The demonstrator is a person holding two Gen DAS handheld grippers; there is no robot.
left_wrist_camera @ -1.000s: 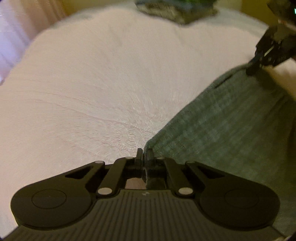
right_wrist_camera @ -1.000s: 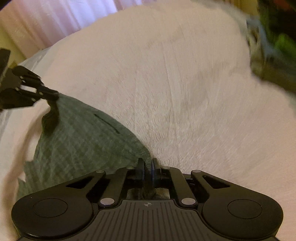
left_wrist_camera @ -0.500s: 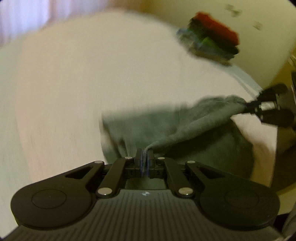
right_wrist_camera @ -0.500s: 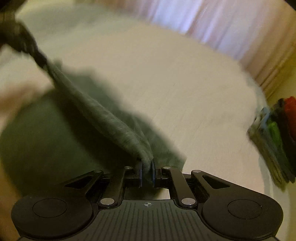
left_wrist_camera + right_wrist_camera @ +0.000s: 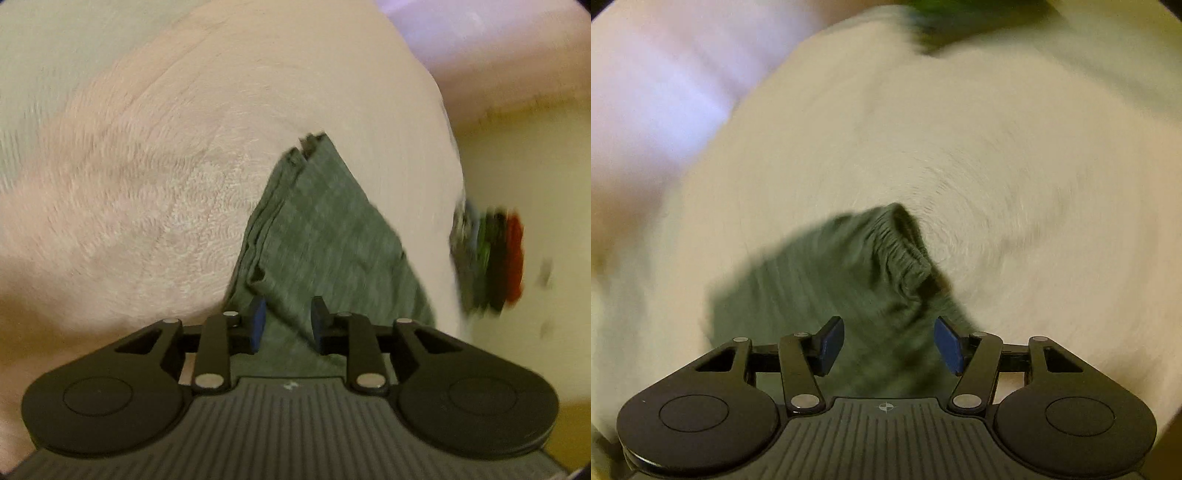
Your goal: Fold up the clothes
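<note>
A grey-green garment [image 5: 325, 236] lies folded on the white bed cover [image 5: 147, 177], its layered edges lined up along the left side. My left gripper [image 5: 285, 320] sits at its near end with jaws opening; the cloth lies between the blue pads [image 5: 257, 318] but they no longer press it. In the right wrist view the same garment [image 5: 827, 280] shows a gathered elastic waistband [image 5: 905, 254] toward the right. My right gripper [image 5: 888, 341] hangs over it, jaws opening wide, pads [image 5: 945, 343] clear of the cloth.
A stack of folded clothes [image 5: 487, 258] in red, black, green and grey lies at the bed's far edge by a yellow wall. Pale curtains [image 5: 657, 92] hang beyond the bed. The right wrist view is blurred by motion.
Both grippers carried one end of the garment over onto the rest, folding it, then parted their jaws and let the cloth go. Both views rolled strongly.
</note>
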